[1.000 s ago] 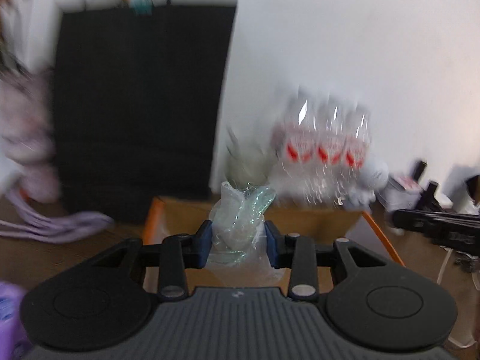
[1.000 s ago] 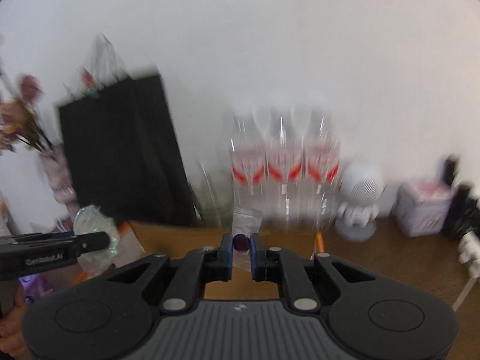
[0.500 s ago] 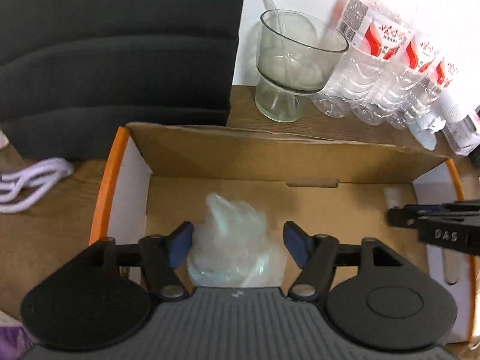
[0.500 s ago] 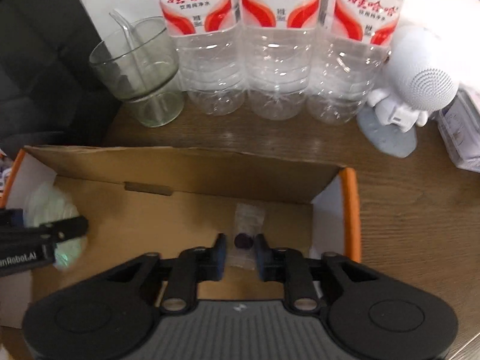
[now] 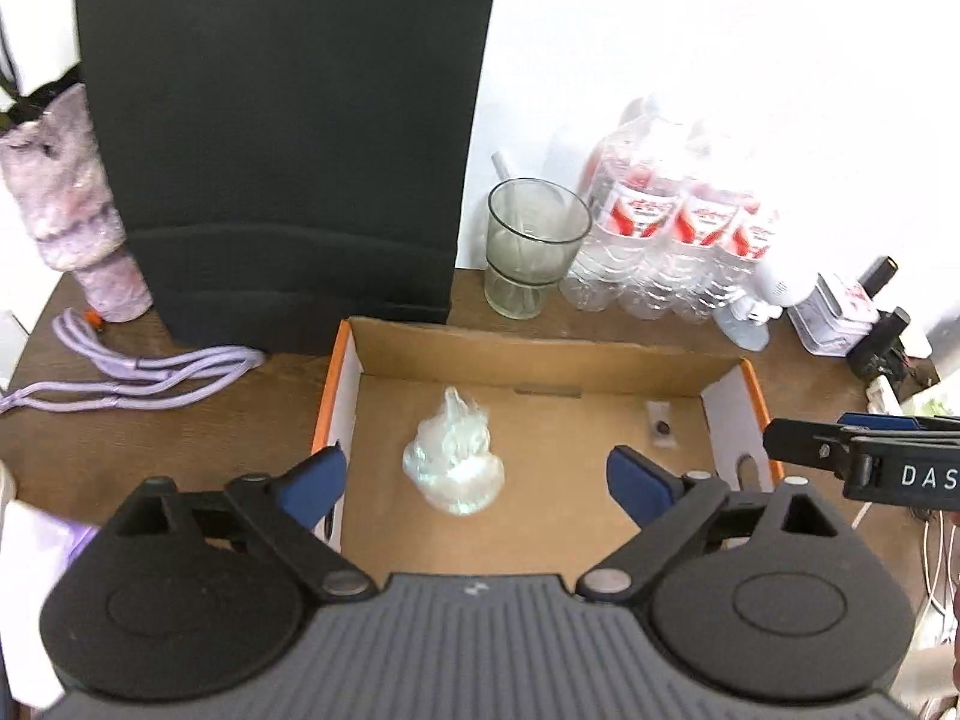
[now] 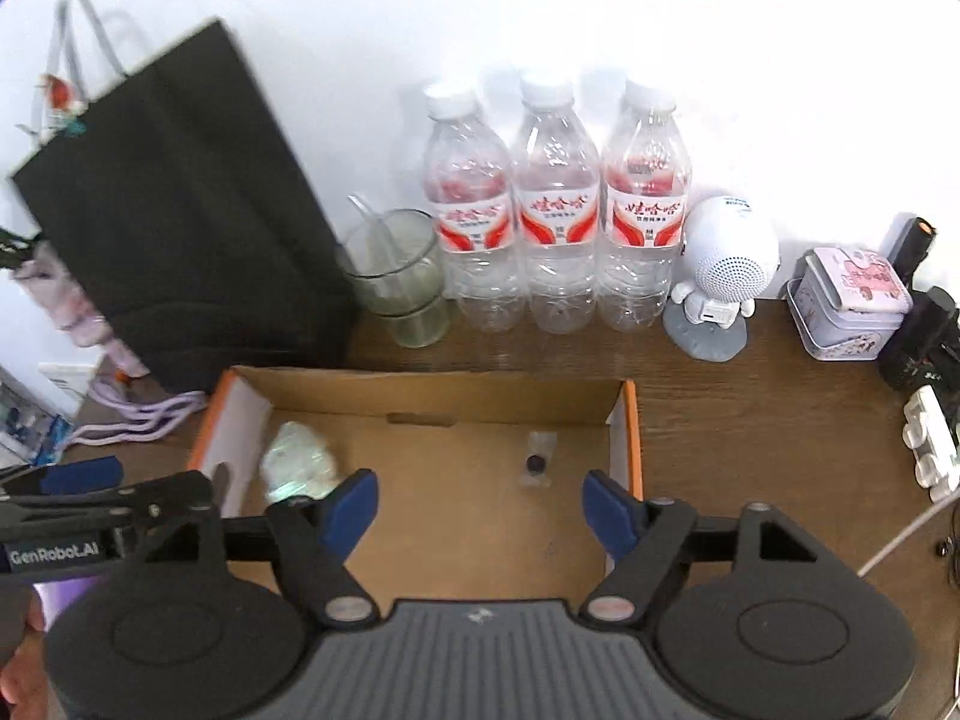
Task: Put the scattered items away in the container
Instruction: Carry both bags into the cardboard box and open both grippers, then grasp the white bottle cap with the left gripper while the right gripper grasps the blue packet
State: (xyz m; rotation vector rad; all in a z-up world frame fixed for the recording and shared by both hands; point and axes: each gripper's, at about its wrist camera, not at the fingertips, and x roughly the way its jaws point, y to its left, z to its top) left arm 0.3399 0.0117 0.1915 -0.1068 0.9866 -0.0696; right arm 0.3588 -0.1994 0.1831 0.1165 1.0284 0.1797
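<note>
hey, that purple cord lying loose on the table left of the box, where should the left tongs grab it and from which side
Probably from straight above, across the bunched strands of the purple cord near the box. There the loops lie flat and close together on the table, so one pinch could gather several. The left tongs are opening, with nothing held.

Brown wooden table carries cardboard box, black bag, glass, three bottles, speaker figure, tin, purple cord.

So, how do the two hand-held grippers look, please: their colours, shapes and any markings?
The left gripper and right gripper look alike: black linkage arms, silver pivot pins, blue pads, two round black discs and a ribbed grey body. Seen side-on, the left is lettered "GenRobot.AI", the right "DAS".
</note>
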